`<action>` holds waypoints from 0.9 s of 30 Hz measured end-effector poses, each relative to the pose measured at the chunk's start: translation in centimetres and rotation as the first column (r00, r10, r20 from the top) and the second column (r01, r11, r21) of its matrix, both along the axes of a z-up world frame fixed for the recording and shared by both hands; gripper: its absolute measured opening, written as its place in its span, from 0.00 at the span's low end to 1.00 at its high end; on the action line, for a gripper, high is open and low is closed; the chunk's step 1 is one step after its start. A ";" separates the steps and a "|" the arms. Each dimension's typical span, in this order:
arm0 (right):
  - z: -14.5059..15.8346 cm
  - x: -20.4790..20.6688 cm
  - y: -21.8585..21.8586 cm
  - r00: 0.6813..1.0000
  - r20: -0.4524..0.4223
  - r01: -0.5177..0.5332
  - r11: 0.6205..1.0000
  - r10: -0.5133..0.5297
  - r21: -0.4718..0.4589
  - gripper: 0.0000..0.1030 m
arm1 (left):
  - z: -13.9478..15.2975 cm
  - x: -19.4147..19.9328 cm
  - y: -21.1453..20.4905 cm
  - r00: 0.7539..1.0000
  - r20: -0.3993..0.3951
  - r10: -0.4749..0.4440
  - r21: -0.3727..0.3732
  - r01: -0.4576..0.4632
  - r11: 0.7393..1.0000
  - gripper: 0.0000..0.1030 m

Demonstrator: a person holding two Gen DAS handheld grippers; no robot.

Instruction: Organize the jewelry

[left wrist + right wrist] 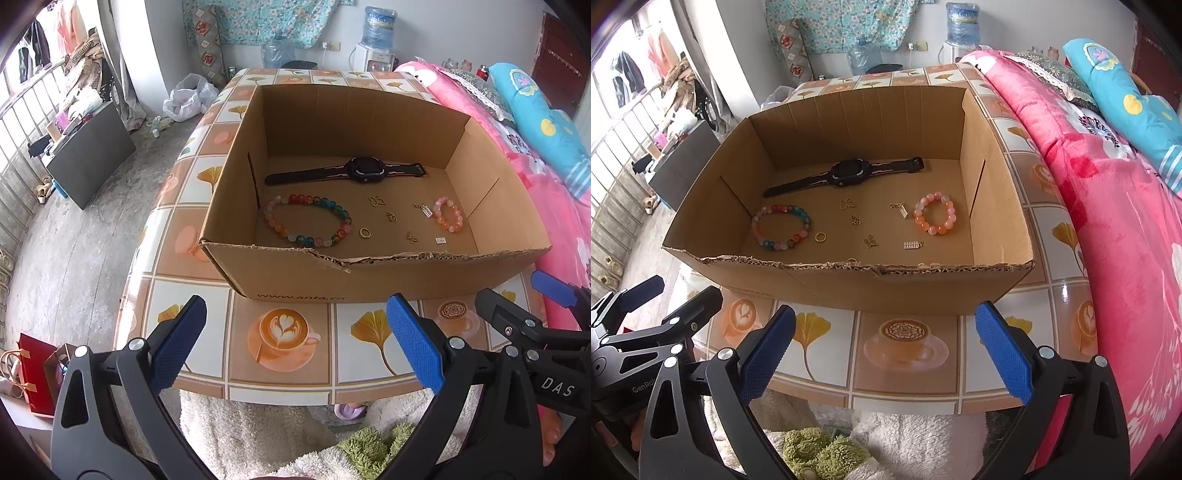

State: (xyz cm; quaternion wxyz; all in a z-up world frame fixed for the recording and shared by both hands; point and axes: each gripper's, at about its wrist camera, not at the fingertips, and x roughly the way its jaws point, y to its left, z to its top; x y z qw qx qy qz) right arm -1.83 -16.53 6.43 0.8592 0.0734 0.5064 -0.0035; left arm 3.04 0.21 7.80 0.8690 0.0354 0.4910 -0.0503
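An open cardboard box (295,280) (849,288) stands on the tiled table. Inside lie a black watch (365,170) (849,172), a multicoloured bead bracelet (271,221) (761,230), an orange-pink bead bracelet (456,223) (923,223), a gold ring (365,232) (820,237) and several small gold charms (376,201) (870,242). My left gripper (295,345) is open and empty, in front of the box over the table's near edge. My right gripper (884,347) is open and empty, also in front of the box, to the right of the left one.
The table (291,343) (905,343) has a patterned coffee-cup cloth. A bed with a pink blanket (554,192) (1108,206) borders it on the right. Fluffy white and green fabric (258,435) (820,454) lies below the near edge. Concrete floor (74,240) lies to the left.
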 end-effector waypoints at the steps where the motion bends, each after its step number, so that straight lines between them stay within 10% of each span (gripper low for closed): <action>1: 0.0 0.0 0.0 1.000 0.000 0.000 1.000 0.000 0.000 0.92 | 0.0 0.0 0.0 1.000 0.000 0.000 -0.001 0.000 1.000 0.92; 27: 0.0 -0.1 -0.1 1.000 -0.005 0.005 1.000 -0.005 0.002 0.92 | 0.0 0.0 0.0 1.000 -0.004 0.001 -0.005 -0.001 1.000 0.92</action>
